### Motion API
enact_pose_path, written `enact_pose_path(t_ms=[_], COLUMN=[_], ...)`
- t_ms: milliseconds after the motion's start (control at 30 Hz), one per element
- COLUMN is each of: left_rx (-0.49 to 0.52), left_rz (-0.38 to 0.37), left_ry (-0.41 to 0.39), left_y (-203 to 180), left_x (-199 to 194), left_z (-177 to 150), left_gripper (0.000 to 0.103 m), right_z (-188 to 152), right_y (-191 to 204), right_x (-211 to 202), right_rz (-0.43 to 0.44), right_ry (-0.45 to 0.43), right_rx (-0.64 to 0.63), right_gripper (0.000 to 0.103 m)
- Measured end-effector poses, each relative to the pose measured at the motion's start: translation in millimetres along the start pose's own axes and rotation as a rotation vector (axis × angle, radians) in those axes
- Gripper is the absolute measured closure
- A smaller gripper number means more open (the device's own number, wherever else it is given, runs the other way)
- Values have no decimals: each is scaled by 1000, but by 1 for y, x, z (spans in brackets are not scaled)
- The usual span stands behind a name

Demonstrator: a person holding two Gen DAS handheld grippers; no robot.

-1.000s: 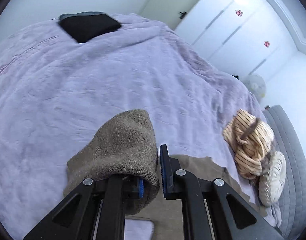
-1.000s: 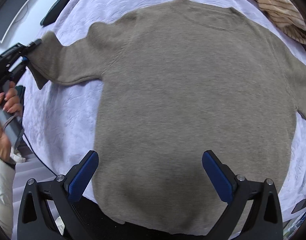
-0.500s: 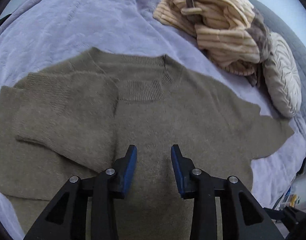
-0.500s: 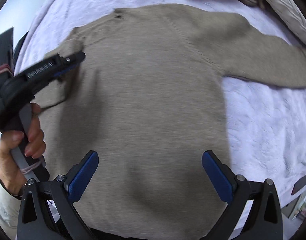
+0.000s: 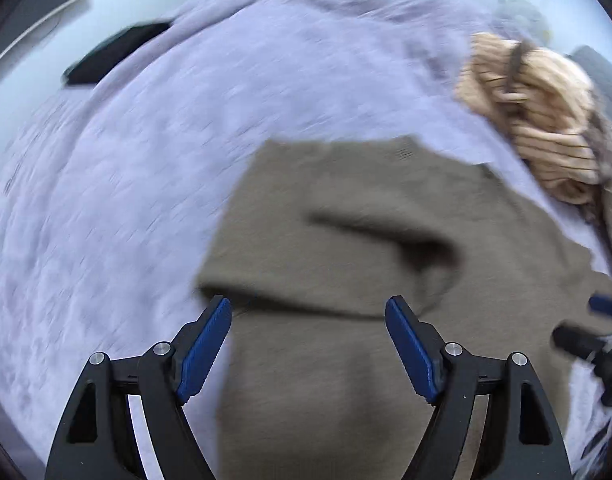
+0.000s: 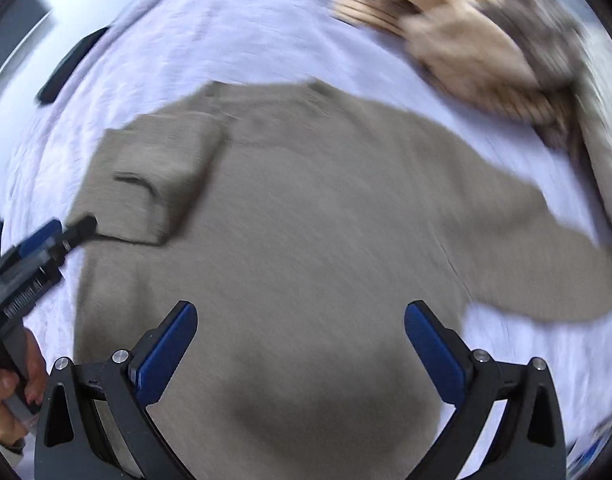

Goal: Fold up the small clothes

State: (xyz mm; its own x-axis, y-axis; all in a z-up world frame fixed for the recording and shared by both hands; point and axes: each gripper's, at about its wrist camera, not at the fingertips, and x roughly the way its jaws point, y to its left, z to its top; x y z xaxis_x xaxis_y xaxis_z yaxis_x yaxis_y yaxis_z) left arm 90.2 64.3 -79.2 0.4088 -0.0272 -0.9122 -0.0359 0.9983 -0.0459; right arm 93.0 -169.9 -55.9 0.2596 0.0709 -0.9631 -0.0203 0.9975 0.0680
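Note:
A brown knit sweater [image 6: 314,240] lies flat on a lilac bedspread [image 5: 137,152]. Its left sleeve [image 6: 165,168] is folded in over the chest, and the right sleeve [image 6: 546,240] stretches out to the side. My left gripper [image 5: 308,336] hovers over the folded sleeve [image 5: 346,240] near the sweater's left edge, its jaws opening with nothing between the blue pads. It also shows at the left edge of the right wrist view, left gripper [image 6: 61,236], held by a hand [image 6: 9,392]. My right gripper [image 6: 299,340] hangs open above the lower body of the sweater.
A heap of striped tan clothes [image 5: 538,120] lies beyond the sweater at the upper right, seen also as the striped heap [image 6: 466,40]. A flat black object [image 5: 113,52] rests on the bedspread's far left edge. A white wall stands behind the bed.
My left gripper carried the sleeve cuff over the chest, let go and spread its jaws wide, then drew back leftward. My right gripper slid toward the outstretched right sleeve, still open.

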Motion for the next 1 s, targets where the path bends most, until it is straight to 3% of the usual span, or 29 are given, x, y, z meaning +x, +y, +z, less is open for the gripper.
enact_pose_path(t_ms=[100,200,367,433,467,500,567,700,767,933,1000], left_rx=[-98,-131,-160,-171,-173,-173,-182,-180,-174,-159,-167], left_rz=[33,67,76,86,99,116,139,160,167,187,186], left_ry=[37,55,65,58,53,47,46,34,31,31,32], left_y=[35,49,50,50,50,48,47,46,39,31,31], left_x=[16,30,49,51,52,53,55,56,59,63,63], left_z=[-6,-8,-3,0,1,2,3,6,7,3,3], left_gripper=[23,23,23,23,23,23,23,23,23,23,23], right_z=[36,59,80,84,86,92,97,101,88,44,26], right_y=[60,108,156,159,156,148,126,49,-4,-122,-149], right_x=[12,33,90,109,112,109,88,38,27,70,89], right_rz=[9,-23,-223,-334,-323,-271,-228,-114,-45,84,227], right_ry=[-61,-89,-72,-66,-57,-46,-94,-217,-246,-90,-41], right_rx=[-171,-317,-502,-548,-548,-508,-399,-94,63,395,501], right_gripper=[0,0,12,33,71,83,92,91,91,91,91])
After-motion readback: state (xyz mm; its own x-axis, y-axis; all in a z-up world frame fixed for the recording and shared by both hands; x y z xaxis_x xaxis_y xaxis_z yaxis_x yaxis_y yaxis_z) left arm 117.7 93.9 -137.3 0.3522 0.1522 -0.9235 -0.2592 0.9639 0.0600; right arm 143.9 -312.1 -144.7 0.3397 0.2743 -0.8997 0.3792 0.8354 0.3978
